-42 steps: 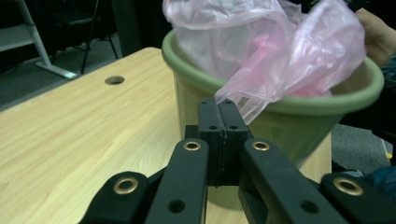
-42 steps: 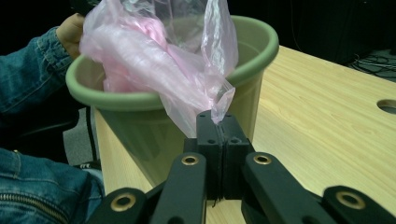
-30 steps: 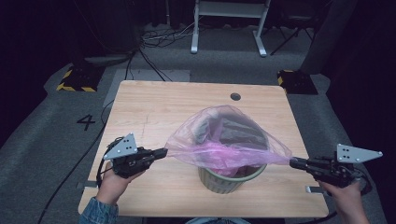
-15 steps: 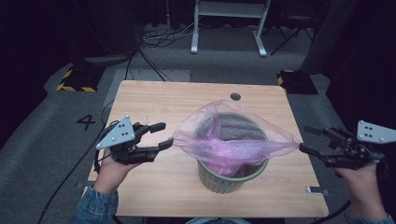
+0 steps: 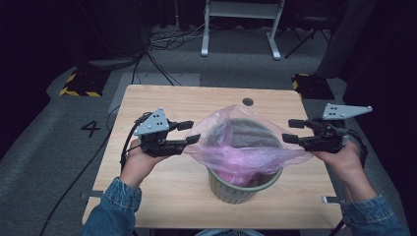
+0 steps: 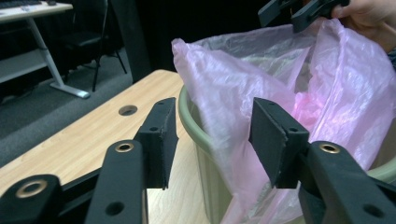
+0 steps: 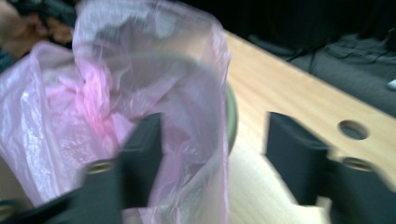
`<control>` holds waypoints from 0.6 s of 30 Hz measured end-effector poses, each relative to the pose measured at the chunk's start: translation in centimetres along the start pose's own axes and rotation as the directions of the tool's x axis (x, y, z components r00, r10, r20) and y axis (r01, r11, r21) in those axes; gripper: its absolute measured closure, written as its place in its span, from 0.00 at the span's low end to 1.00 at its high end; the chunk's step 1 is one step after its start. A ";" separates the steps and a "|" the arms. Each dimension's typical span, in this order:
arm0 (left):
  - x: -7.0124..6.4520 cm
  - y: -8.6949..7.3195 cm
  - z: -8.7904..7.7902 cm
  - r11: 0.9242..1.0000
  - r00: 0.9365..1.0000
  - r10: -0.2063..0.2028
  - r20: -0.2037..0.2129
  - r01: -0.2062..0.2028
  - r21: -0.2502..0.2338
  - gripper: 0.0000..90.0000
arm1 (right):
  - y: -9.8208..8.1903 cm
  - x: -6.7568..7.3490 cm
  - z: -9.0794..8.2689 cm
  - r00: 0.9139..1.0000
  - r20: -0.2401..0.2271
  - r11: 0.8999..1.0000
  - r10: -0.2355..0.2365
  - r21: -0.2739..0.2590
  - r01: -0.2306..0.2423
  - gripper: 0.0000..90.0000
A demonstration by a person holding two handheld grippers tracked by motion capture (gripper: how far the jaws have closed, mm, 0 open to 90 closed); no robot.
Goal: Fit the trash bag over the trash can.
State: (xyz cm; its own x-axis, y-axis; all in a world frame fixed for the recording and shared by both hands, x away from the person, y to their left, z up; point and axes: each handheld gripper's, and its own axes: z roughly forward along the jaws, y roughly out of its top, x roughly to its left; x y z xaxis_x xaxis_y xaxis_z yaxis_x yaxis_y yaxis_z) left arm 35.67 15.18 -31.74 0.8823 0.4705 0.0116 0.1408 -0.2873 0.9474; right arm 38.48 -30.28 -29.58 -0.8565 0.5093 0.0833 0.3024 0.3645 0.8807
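Released since the earlier frame, the translucent pink plastic bag (image 5: 243, 147) is draped over the pale green ribbed bin (image 5: 244, 186); both the left gripper (image 5: 188, 132) and right gripper (image 5: 291, 131) are held with fingers spread apart and empty.

bag (image 5: 246, 147): thin pink plastic film, translucent, crinkled, glossy
bin (image 5: 241, 189): pale green, smooth, matt
table (image 5: 167, 196): light wood grain, smooth
jaw pads (image 6: 161, 135): black, matt
sleeves (image 5: 110, 209): blue denim
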 end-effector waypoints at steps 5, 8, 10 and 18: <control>0.0 -0.1 0.3 0.999 0.999 0.009 -0.047 -0.007 0.041 0.89 | -0.1 -0.2 0.9 1.000 -0.018 1.000 0.003 0.020 -0.003 0.89; 0.6 -0.2 0.7 0.999 0.998 -0.001 -0.067 0.005 0.051 0.99 | -0.2 -0.5 0.7 1.000 -0.020 1.000 0.009 0.004 -0.009 1.00; 1.0 -0.3 1.0 0.998 0.997 -0.006 -0.076 0.010 0.055 1.00 | -0.2 -0.7 0.5 1.000 -0.009 1.000 0.014 -0.006 -0.014 1.00; 2.9 -1.2 2.8 0.993 0.992 -0.065 -0.111 0.075 0.092 1.00 | -1.0 -2.7 0.7 0.997 0.027 0.997 0.073 -0.016 -0.073 1.00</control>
State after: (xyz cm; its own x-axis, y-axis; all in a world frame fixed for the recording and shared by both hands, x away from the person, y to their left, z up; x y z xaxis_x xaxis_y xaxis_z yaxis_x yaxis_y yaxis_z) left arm 39.34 14.59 -33.78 0.8158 0.5781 -0.0145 0.2475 -0.3263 0.9123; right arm 40.79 -31.52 -30.98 -0.8205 0.5554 0.1350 0.3571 0.3137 0.8798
